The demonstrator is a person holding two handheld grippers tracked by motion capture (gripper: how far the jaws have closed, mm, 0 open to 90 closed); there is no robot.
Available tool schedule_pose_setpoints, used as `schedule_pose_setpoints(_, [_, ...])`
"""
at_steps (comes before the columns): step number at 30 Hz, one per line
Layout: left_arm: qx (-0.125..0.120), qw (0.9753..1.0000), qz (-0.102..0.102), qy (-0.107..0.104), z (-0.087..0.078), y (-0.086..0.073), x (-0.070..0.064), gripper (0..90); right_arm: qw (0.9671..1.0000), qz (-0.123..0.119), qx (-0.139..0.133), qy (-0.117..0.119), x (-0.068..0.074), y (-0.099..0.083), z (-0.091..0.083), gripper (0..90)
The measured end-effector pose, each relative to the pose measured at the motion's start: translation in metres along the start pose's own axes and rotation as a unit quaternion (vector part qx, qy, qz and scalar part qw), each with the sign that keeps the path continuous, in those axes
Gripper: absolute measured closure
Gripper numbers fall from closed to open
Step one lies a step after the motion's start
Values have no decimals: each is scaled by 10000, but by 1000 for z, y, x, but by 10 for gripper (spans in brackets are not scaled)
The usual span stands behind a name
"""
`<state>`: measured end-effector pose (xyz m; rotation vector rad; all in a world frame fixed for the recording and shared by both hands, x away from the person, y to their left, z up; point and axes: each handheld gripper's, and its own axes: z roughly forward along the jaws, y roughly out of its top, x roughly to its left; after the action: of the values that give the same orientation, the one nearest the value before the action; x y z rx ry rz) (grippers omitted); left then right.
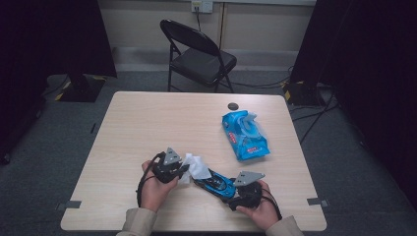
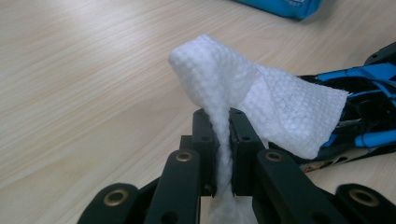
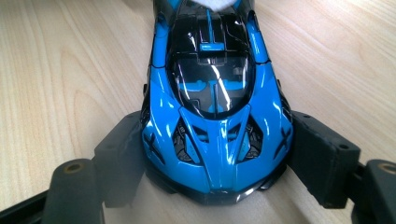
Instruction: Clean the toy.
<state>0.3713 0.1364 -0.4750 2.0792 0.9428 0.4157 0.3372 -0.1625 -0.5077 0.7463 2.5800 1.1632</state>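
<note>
Glossy blue-black toy car (image 3: 215,107) | right jaws clamp it; left jaws pinch white wipe (image 2: 243,98)

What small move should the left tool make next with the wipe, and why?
Probably drag the wipe along the car. The left tool is shut on the wipe, which already lies over one end of the car, and the right tool grips the car's sides on the table.

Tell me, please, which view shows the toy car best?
The right gripper view: the toy car is close, between the right gripper's jaws. The high view shows it small; the left gripper view shows one edge behind the wipe.
</note>
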Motion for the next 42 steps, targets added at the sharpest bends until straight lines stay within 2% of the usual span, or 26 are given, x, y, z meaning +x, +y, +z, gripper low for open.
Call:
schedule_pose_setpoints(8, [-280, 9996, -61, -7, -22, 3, 3, 837, 10000, 1, 0, 1, 0, 0, 0, 253])
schedule_pose_setpoints(11, [-409, 9991, -21, -85, -28, 9, -3, 838, 10000, 0, 0, 0, 0, 0, 0, 253])
schedule_pose_setpoints(16, [-558, 9978, 199, -300, -30, 21, -20, 838, 10000, -1, 0, -2, 0, 0, 0, 253])
schedule_pose_setpoints(19, [-536, 9969, 300, -483, -26, 25, -34, 839, 10000, -1, 0, -2, 0, 0, 0, 253])
schedule_pose_setpoints(23, [-373, 9947, 474, -839, -11, 22, -56, 840, 10000, 0, -1, -1, 0, 0, 0, 253])
schedule_pose_setpoints(26, [-242, 9930, 561, -1009, 2, 18, -71, 840, 10000, -1, -3, -3, 0, 0, 0, 253])
schedule_pose_setpoints(27, [-191, 9925, 641, -1025, 6, 18, -75, 840, 10000, -1, -3, -3, 0, 0, 0, 253])
schedule_pose_setpoints(35, [-14, 9886, 799, -1278, 30, 14, -101, 835, 10000, -8, -7, -6, 0, 0, 0, 253])
schedule_pose_setpoints(42, [-19, 9879, 871, -1283, 35, 16, -106, 832, 10000, -26, -7, -9, 0, 0, 0, 253])
